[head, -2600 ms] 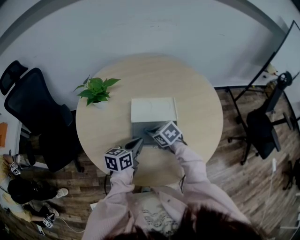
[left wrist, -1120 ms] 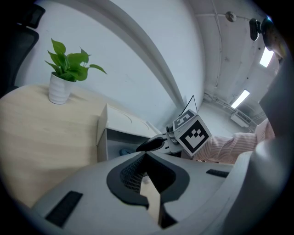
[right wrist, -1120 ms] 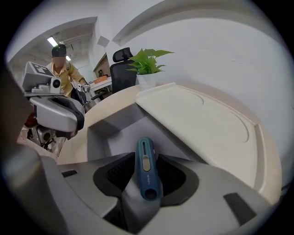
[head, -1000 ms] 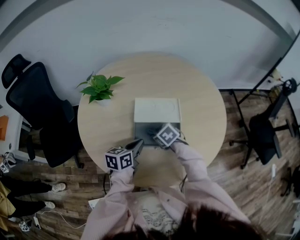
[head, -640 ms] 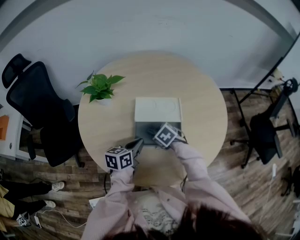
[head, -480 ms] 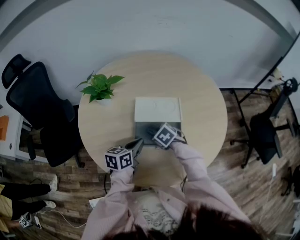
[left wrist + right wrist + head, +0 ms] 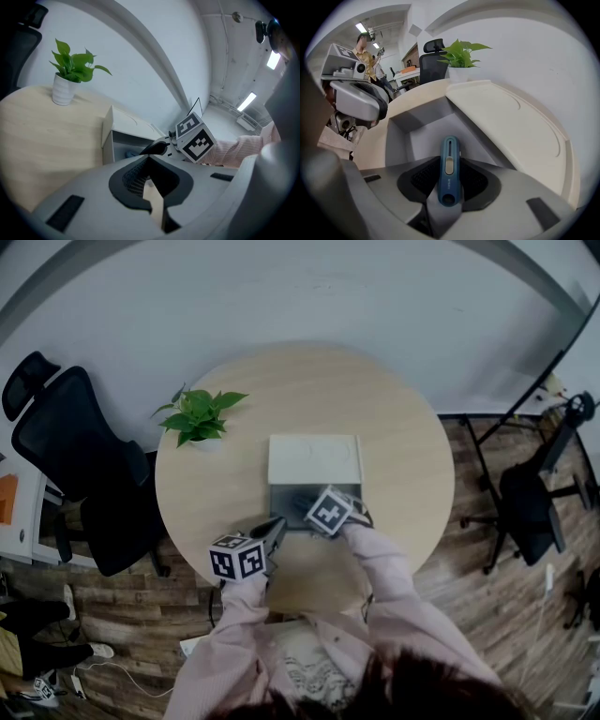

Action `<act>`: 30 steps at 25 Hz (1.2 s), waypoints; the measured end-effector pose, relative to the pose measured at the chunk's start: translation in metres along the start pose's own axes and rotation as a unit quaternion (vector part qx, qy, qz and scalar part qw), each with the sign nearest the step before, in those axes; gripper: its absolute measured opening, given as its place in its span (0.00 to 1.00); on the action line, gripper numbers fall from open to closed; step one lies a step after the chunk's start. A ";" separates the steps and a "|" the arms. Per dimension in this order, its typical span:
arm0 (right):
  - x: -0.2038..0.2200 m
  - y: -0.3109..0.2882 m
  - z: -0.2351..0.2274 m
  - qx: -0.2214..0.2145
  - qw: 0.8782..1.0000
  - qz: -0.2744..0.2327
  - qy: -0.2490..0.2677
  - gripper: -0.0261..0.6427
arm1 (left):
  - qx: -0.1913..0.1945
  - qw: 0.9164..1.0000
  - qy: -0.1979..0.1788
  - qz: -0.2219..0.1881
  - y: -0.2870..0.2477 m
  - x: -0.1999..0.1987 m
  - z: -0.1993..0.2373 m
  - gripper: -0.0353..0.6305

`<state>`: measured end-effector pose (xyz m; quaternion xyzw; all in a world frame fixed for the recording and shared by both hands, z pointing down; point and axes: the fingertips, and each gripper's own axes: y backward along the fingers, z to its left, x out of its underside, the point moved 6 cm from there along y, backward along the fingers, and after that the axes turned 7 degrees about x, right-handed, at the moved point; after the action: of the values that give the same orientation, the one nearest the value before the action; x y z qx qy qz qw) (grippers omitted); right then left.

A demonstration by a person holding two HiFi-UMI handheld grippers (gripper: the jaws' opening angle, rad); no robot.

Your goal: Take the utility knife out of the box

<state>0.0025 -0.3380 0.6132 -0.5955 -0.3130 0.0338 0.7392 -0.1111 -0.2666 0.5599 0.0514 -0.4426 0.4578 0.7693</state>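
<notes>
Reaching in from the near edge are two arms in soft pink striped sleeves (image 7: 380, 568). Each holds a grey plastic gripper with a black-and-white checked cube on top. The left gripper (image 7: 153, 193) hangs just in front of the box. Its jaws are only a little way apart, with nothing between them. The right gripper (image 7: 449, 190) points steeply down into the box. Its jaws are closing, with the knife (image 7: 449, 171) between the black bumpy pads (image 7: 423, 179), which sit right beside its sides.

The knife is long, thin and smooth, with round ends. It is dark blue plastic. A pale grey slider sits in a slot down its middle, and there is a small round hole at the near end. It lies inside the box, pointing away from the gripper.

The box (image 7: 419, 124) is a grey tray with low, straight walls. Its smooth cream lid (image 7: 511, 126) lies open on the far side, with a curved line pressed into it. Both rest on a round worktop (image 7: 394, 427) of pale wood. Farther back on the left stands a leafy green plant (image 7: 197, 416) in a small white pot. Past the worktop is a black office chair (image 7: 66, 446) on a brown plank floor (image 7: 469, 559).
</notes>
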 end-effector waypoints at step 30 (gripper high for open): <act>-0.006 0.030 0.002 0.011 0.994 -0.099 -0.052 0.25 | 0.014 1.000 -0.012 -0.003 0.008 0.001 -0.007 0.06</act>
<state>0.0059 -0.3301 0.5842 -0.5506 -0.4079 -0.0045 0.7283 -0.1120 -0.2582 0.5536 0.0690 -0.4449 0.4609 0.7648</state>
